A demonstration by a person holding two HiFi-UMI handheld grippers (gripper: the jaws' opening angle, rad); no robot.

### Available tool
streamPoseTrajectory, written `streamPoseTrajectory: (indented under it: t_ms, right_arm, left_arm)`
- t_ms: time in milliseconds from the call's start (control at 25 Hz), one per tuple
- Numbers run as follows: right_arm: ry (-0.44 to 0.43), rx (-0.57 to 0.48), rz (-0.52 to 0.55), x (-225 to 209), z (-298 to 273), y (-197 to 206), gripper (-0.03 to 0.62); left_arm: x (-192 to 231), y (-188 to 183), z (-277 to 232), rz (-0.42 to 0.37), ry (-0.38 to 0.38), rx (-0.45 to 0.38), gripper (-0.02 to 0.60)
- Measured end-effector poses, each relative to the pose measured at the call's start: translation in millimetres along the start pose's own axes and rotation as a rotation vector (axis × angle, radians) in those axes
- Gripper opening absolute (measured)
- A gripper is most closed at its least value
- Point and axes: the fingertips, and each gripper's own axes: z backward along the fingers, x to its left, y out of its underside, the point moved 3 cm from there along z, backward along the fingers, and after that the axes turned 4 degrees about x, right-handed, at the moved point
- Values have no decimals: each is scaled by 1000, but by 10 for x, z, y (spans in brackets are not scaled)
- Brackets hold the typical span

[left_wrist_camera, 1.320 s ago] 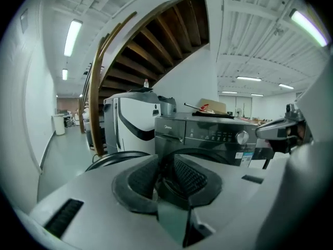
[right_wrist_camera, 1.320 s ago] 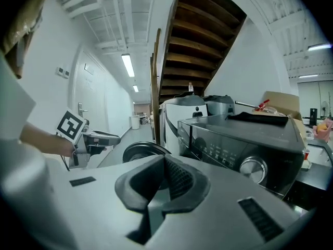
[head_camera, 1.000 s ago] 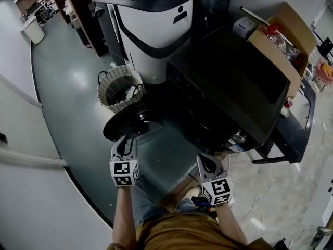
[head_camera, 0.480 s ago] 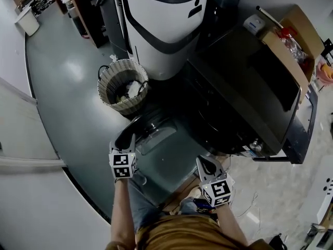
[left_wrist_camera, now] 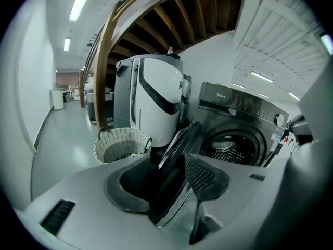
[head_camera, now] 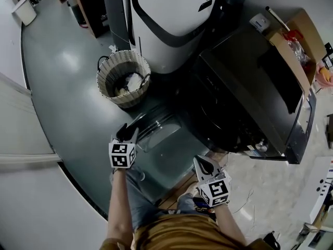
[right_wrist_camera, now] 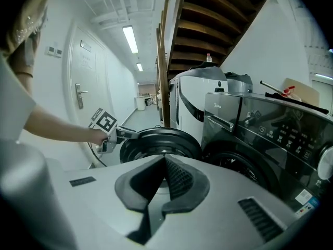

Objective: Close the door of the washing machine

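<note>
The dark front-loading washing machine (head_camera: 244,98) stands at the right, its drum opening (left_wrist_camera: 231,147) uncovered. Its round door (head_camera: 156,129) hangs open toward the floor side. My left gripper (head_camera: 127,133) is at the door's outer rim. In the left gripper view the door (left_wrist_camera: 174,160) passes edge-on between the jaws of the left gripper (left_wrist_camera: 166,178), which have just been opening and stand wide, not pressing on it. My right gripper (head_camera: 204,163) hangs before the machine's front, apart from the door (right_wrist_camera: 161,142). The right gripper (right_wrist_camera: 164,163) has its pads together on nothing.
A wicker basket (head_camera: 123,77) with laundry stands left of the machine, close behind the door. A white-and-black appliance (head_camera: 171,20) stands behind it. A cardboard box (head_camera: 291,40) sits on the machine's far side. A white wall (head_camera: 31,191) runs along the left.
The door has swung somewhat nearer the machine's front, with my left gripper staying at its rim. The left jaws stand wider apart than before. Both hands have sunk lower.
</note>
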Motion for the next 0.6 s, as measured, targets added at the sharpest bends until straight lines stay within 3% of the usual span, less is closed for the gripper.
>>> streamPoseTrajectory:
  t_ms: [600]
  right_arm:
    - [-1,-24,-18,70,204,43,14]
  left_arm:
    - [-186,117,83,0,15,73,220]
